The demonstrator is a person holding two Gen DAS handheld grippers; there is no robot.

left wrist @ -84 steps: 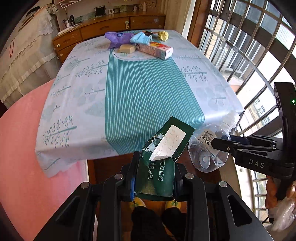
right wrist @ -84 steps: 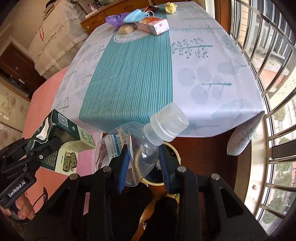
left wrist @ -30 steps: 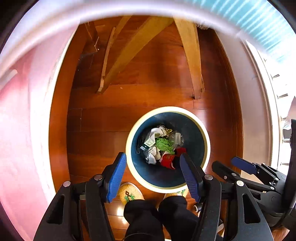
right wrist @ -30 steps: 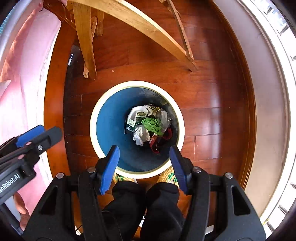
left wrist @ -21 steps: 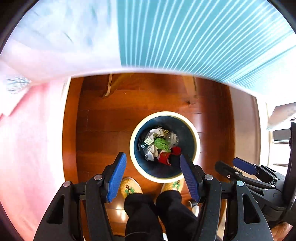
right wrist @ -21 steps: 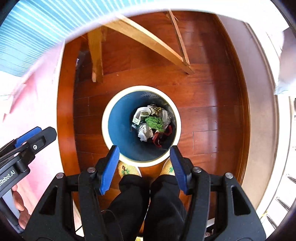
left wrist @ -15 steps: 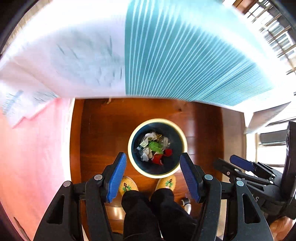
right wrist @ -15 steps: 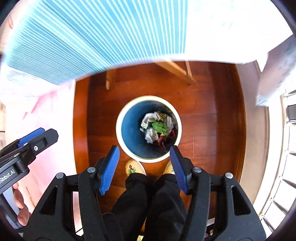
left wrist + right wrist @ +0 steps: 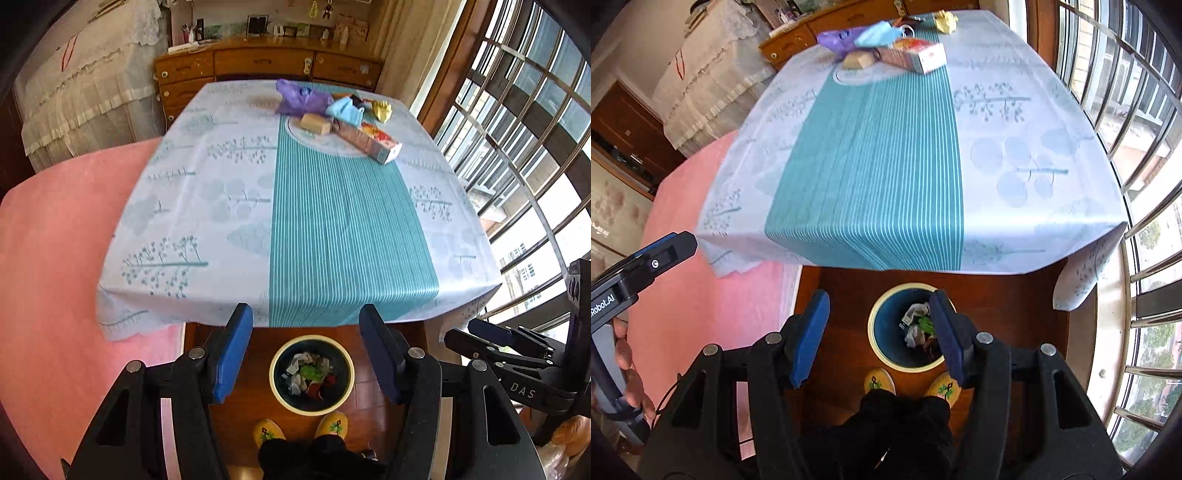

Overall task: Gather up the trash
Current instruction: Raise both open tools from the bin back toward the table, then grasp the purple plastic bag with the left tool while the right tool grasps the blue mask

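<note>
Both grippers are open and empty, held above the near edge of the table. My left gripper (image 9: 306, 350) and my right gripper (image 9: 879, 332) frame a blue trash bin (image 9: 280, 398) with a cream rim on the floor; it also shows in the right wrist view (image 9: 882, 332) and holds crumpled trash. At the table's far end lie a purple bag (image 9: 299, 98), a blue face mask (image 9: 345, 109), a tan block (image 9: 316, 123), a long carton (image 9: 369, 142) and a yellow wad (image 9: 382, 110). The carton (image 9: 916, 55) and the mask (image 9: 879, 35) also show in the right wrist view.
The table has a white and teal cloth (image 9: 332, 221). A pink bed (image 9: 55, 258) is on the left, barred windows (image 9: 535, 129) on the right, a wooden dresser (image 9: 258, 66) behind. My slippered feet (image 9: 299, 428) stand by the bin.
The green carton and the crushed bottle left the grippers and both jaws opened. Both grippers then tilted up from the bin, so the table top is in view again.
</note>
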